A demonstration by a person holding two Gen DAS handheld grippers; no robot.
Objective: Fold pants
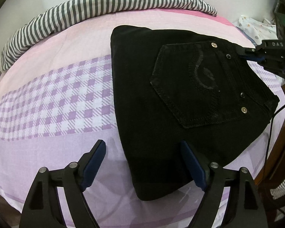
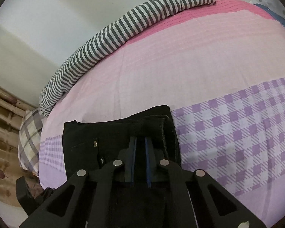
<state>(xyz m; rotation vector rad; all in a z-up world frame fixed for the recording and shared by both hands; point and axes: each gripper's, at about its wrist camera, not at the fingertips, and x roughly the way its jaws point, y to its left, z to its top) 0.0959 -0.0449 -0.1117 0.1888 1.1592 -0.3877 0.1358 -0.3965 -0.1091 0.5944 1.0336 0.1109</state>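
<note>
Left wrist view: black jeans (image 1: 171,98) lie folded on the pink-and-lilac bedsheet (image 1: 57,98), back pocket up. Left gripper (image 1: 143,163) is spread wide, straddling the near corner. Right wrist view: right gripper (image 2: 140,144) is clenched on the jeans' waistband (image 2: 161,125).
</note>
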